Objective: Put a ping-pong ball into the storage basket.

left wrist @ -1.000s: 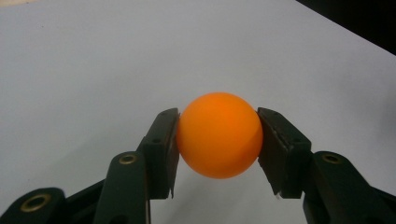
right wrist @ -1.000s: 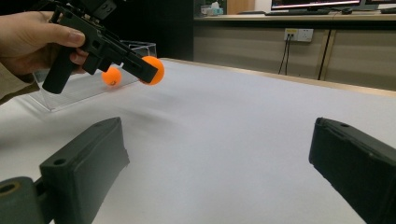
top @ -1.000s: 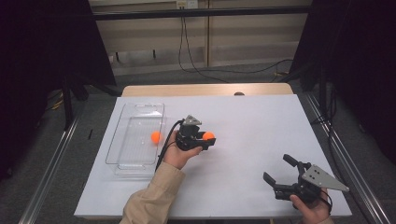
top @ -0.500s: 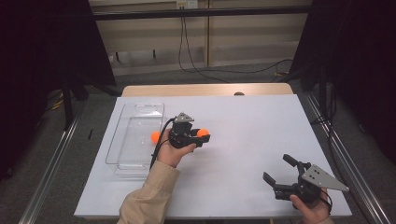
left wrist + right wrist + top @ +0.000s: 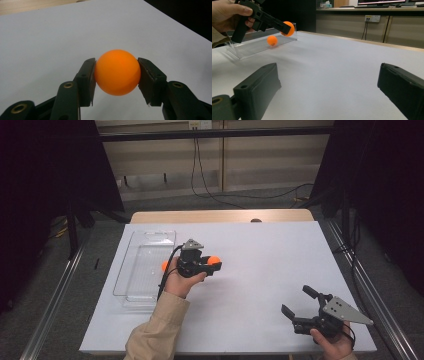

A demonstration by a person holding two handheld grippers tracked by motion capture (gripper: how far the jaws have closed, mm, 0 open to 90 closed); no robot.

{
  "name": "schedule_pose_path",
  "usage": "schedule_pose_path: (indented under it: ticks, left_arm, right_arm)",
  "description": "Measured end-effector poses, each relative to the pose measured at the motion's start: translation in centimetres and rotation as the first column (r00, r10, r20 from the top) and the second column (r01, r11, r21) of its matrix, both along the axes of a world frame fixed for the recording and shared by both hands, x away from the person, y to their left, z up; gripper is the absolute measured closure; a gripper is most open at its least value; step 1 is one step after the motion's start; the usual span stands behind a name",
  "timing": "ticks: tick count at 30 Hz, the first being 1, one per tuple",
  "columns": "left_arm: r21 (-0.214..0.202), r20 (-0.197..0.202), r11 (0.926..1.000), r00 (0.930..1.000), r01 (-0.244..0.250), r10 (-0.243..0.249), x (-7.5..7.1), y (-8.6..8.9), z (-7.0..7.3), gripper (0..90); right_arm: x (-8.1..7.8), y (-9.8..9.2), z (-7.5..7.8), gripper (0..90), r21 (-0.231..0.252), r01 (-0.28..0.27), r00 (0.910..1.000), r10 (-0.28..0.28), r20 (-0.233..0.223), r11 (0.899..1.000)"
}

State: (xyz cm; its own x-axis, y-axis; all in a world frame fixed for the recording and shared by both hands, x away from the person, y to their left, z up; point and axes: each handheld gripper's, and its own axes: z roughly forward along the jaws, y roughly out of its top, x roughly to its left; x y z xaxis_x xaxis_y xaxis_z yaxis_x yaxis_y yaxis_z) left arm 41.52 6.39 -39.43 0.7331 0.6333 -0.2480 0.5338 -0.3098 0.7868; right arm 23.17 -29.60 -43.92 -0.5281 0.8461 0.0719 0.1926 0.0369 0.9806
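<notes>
A dim room with pale wall panels and trailing cables frames a counter [image 5: 260, 265] under a white sheet, its wooden edge showing at the far side. Toward the counter's left lies a clear plastic tray [image 5: 145, 265], shallow and open-topped, probably the place where the balls are gathered; one orange ball in the tray [image 5: 272, 40] rests on its floor. Just to the tray's right, the left gripper [image 5: 214, 265] hangs above the sheet with its fingers [image 5: 86, 80] pressed on both sides of a held orange ball [image 5: 117, 72], carried clear of the surface, so it looks mid-transfer between sheet and tray. Near the counter's front right corner, well apart from all this, the right gripper [image 5: 299, 303] sits low with its fingers [image 5: 259, 92] spread wide and nothing between them, seemingly parked out of the way.
</notes>
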Motion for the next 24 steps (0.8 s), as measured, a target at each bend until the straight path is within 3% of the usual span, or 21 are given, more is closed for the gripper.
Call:
schedule_pose_path:
  ticks: [24]
  left_arm:
    - [-0.002,0.018,0.9983,0.9981,-0.059,0.059,0.3,2.3,1.2,50.8]
  right_arm:
    - [0.0,0.0,0.0,3.1,0.001,0.000,1.0000,0.000,0.000,1.000]
